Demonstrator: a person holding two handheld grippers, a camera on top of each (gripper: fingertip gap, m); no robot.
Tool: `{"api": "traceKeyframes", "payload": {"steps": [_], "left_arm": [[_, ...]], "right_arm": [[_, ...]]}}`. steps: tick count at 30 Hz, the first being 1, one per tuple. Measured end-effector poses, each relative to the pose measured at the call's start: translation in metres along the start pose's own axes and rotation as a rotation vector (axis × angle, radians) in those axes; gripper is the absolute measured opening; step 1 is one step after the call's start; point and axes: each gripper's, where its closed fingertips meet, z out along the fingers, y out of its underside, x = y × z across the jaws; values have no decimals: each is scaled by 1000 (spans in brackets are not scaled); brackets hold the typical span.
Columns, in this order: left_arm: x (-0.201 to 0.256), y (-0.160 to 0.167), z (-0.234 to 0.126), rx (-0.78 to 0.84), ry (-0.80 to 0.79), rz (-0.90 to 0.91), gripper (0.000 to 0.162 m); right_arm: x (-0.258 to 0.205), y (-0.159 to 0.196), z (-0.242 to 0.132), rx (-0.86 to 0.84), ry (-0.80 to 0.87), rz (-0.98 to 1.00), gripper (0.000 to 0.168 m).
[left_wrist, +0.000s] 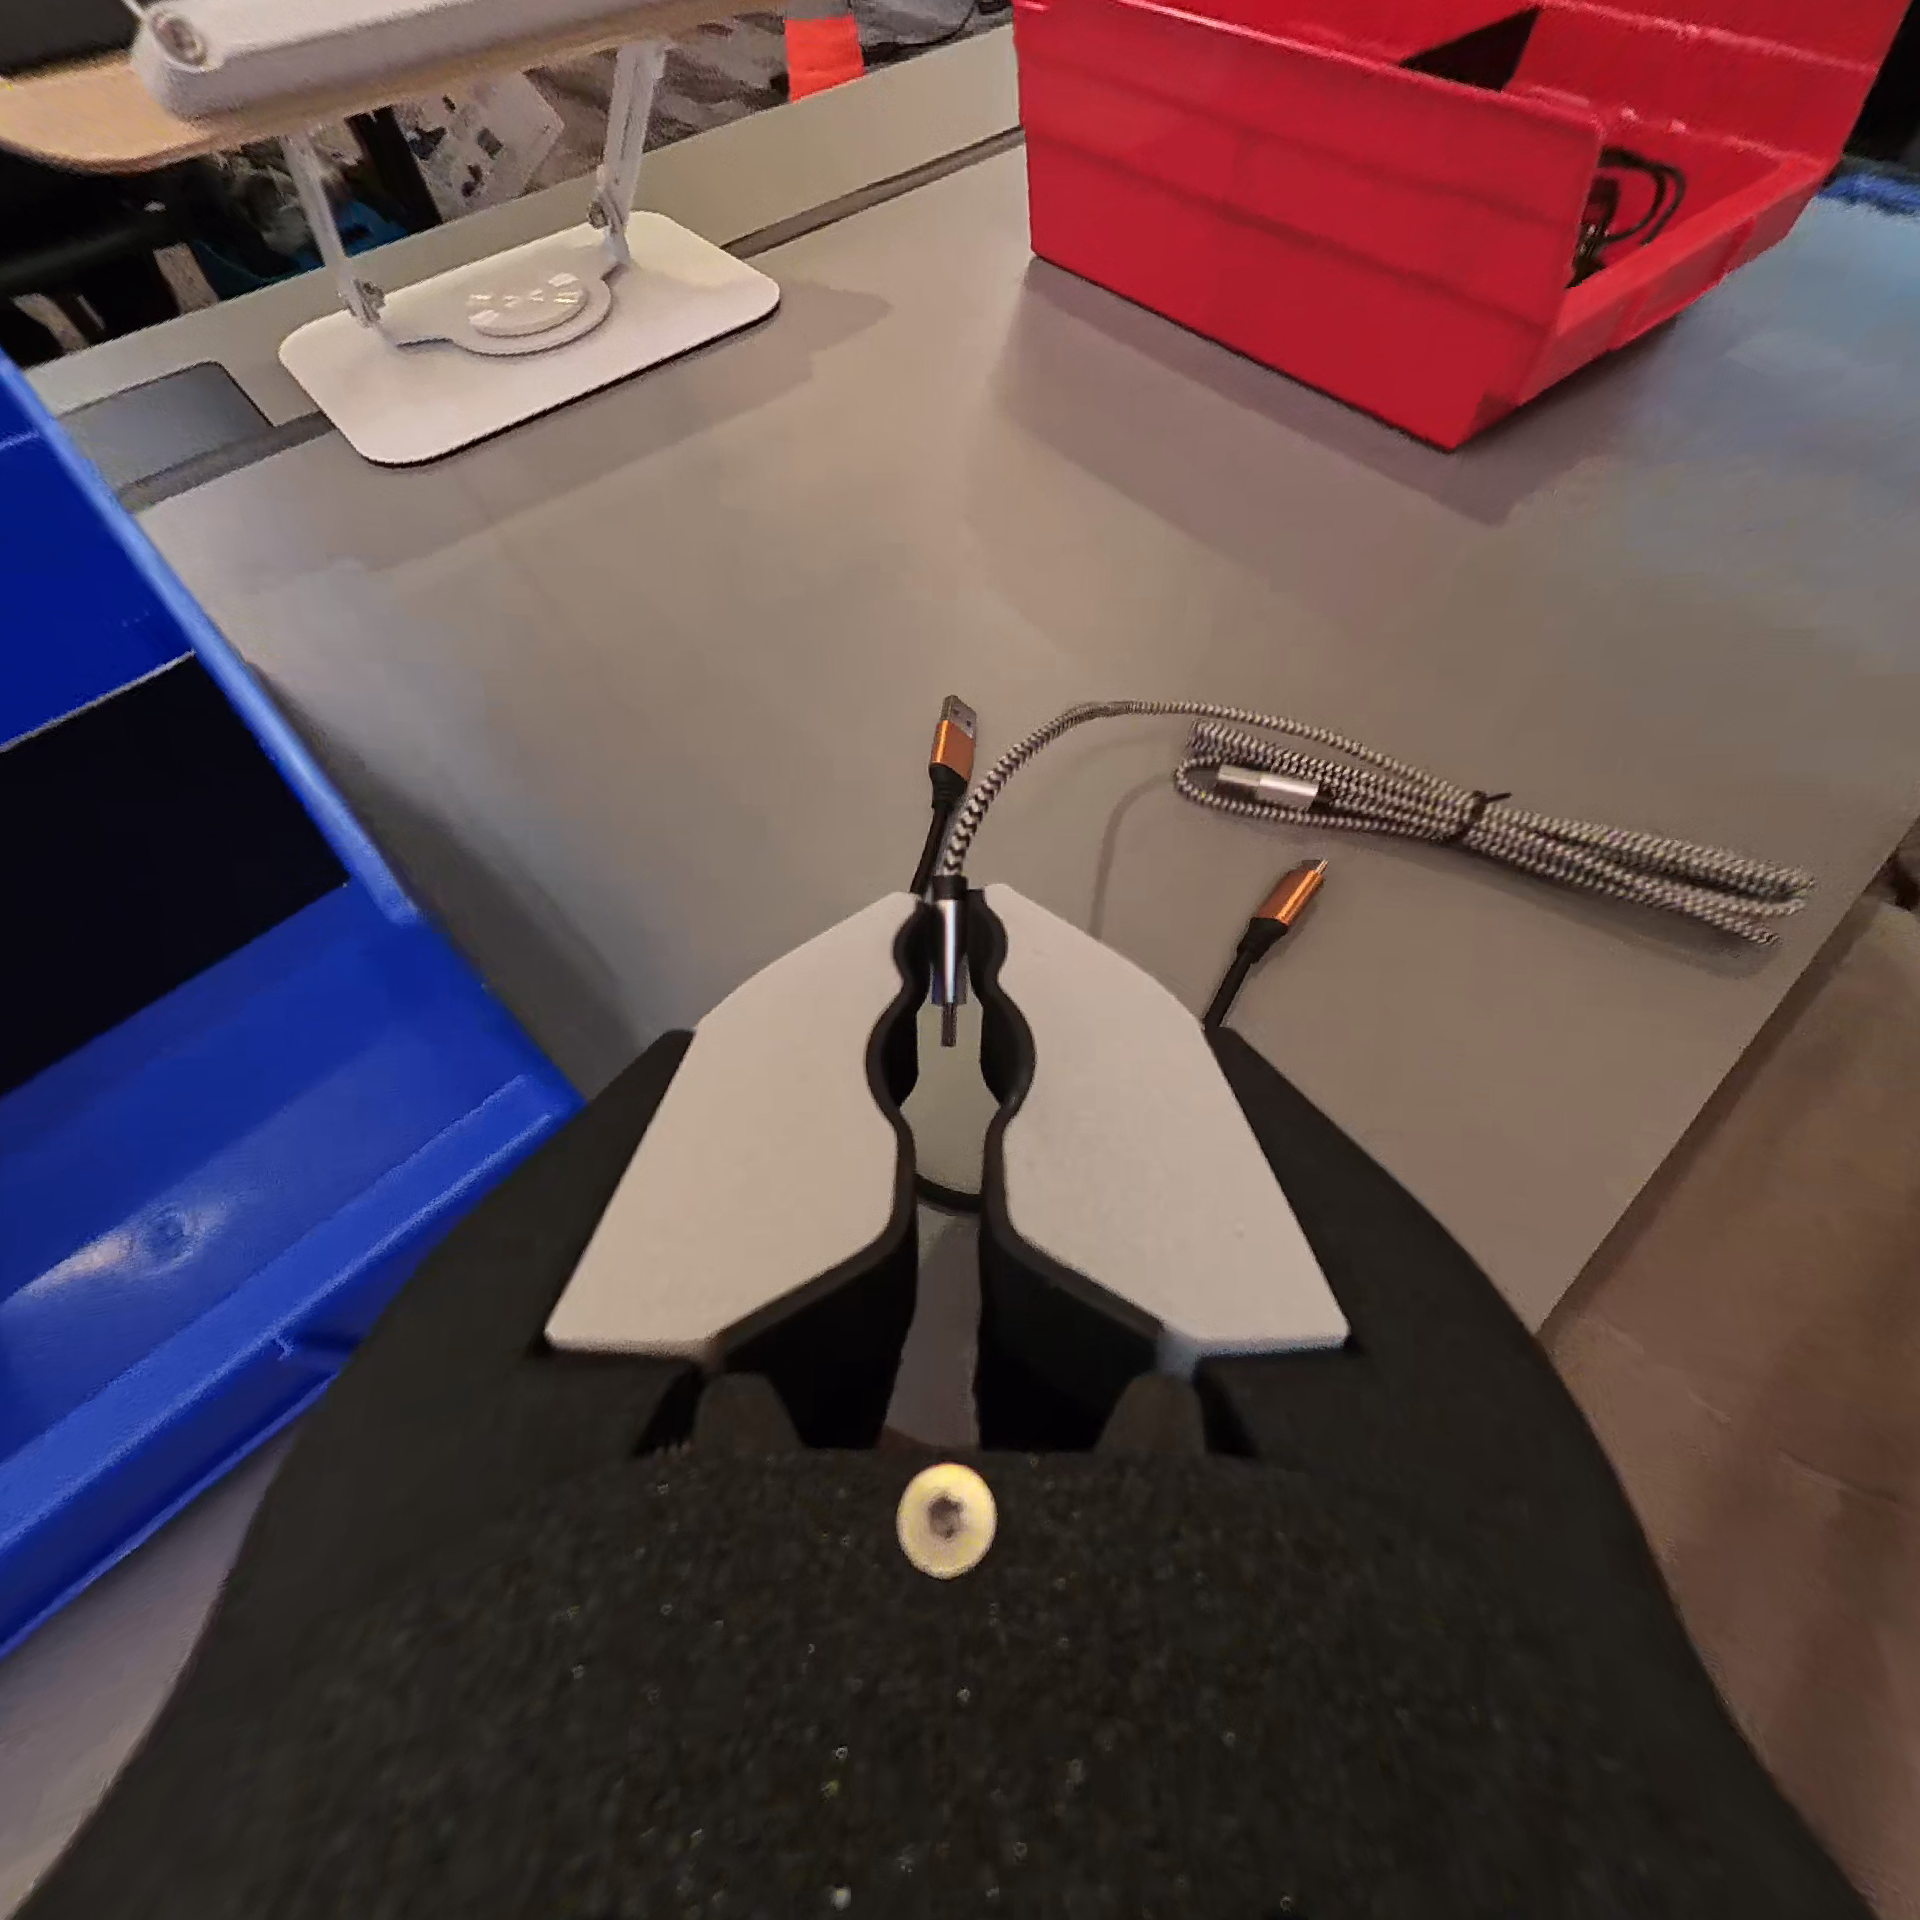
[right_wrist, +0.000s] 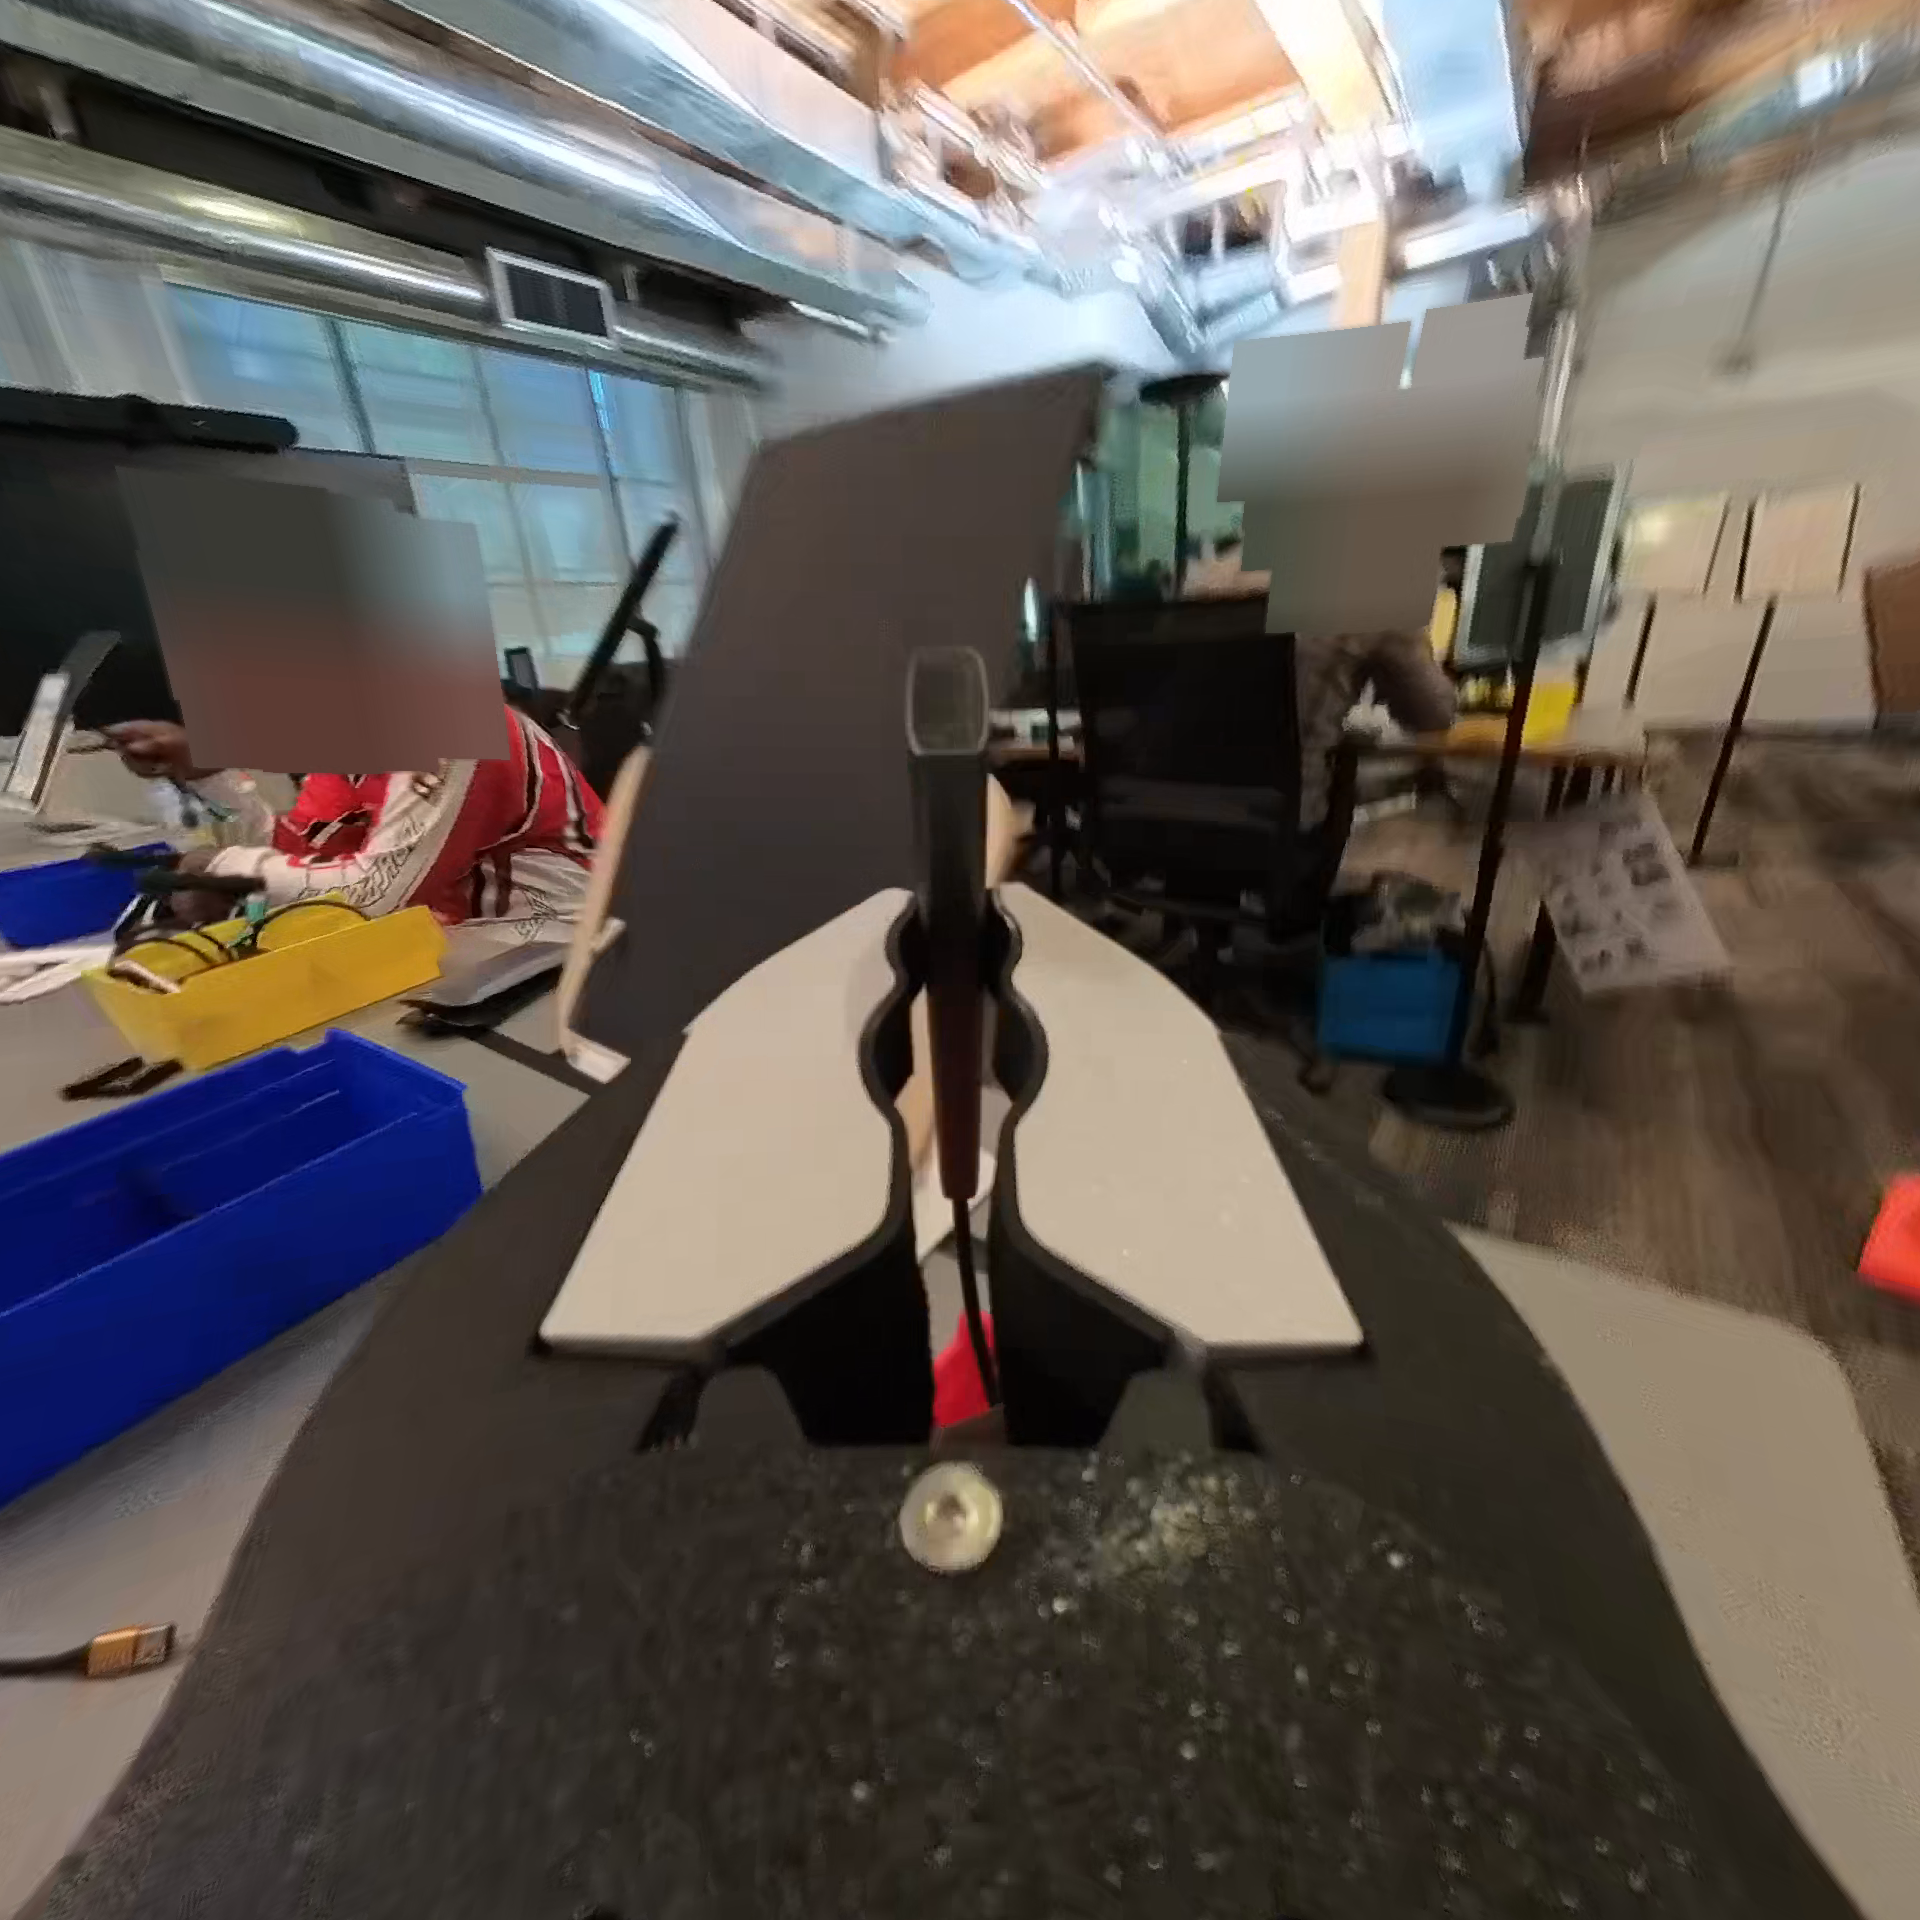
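On the grey table (left_wrist: 727, 582), the left gripper (left_wrist: 951, 914) pinches a braided cable's (left_wrist: 1475, 821) silver plug lengthwise along its fingers, while the right gripper (right_wrist: 951, 925), raised, clamps a dark plug (right_wrist: 948, 831) pointing forward.

I am seeing open desk (left_wrist: 727, 623) running ahead of my left fingers. A blue bin (left_wrist: 187, 987) is walling the left edge, a red bin (left_wrist: 1299, 229) is blocking the far right corner, and a bundled braided cable (left_wrist: 1507, 821) is lying along the right edge.
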Motion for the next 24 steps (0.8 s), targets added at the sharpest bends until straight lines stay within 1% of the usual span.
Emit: {"api": "traceKeyframes", "payload": {"steps": [2,4,5,7,8,10,13,14,15,16,17,18,19,21,22,24], "left_arm": [[5,-1,1,-6,-2,39,6],[9,-2,0,-6,4,54,6],[10,0,0,-10,7,57,6],[11,5,2,-25,11,60,6],[12,8,3,-32,13,59,6],[13,11,6,-43,23,51,6],[16,13,9,-51,36,51,6],[17,13,9,-53,39,56,6],[19,13,10,-55,42,61,6],[20,13,11,-55,45,67,6],[20,12,11,-56,47,72,6],[21,12,11,-56,49,75,6],[21,12,11,-55,51,74,6],[21,11,9,-53,54,69,6],[20,12,9,-52,54,67,6],[18,13,8,-51,54,61,6]], "right_arm": [[32,45,7,-86,72,87,10],[56,95,6,-232,153,168,10],[65,123,2,-344,197,232,10],[73,181,-16,-624,263,348,10],[74,205,-27,-753,288,356,11],[68,236,-45,-941,269,312,10],[62,243,-53,-1030,274,246,11],[63,245,-56,-1076,299,218,15],[67,246,-61,-1135,330,157,23],[70,245,-65,-1181,357,92,39],[74,244,-69,-1220,394,46,50],[74,243,-73,-1258,397,24,57],[72,241,-77,-1278,395,20,58],[72,227,-84,-1255,427,-4,62],[71,216,-90,-1227,449,-35,62],[64,192,-104,-1165,503,-143,62]]}}
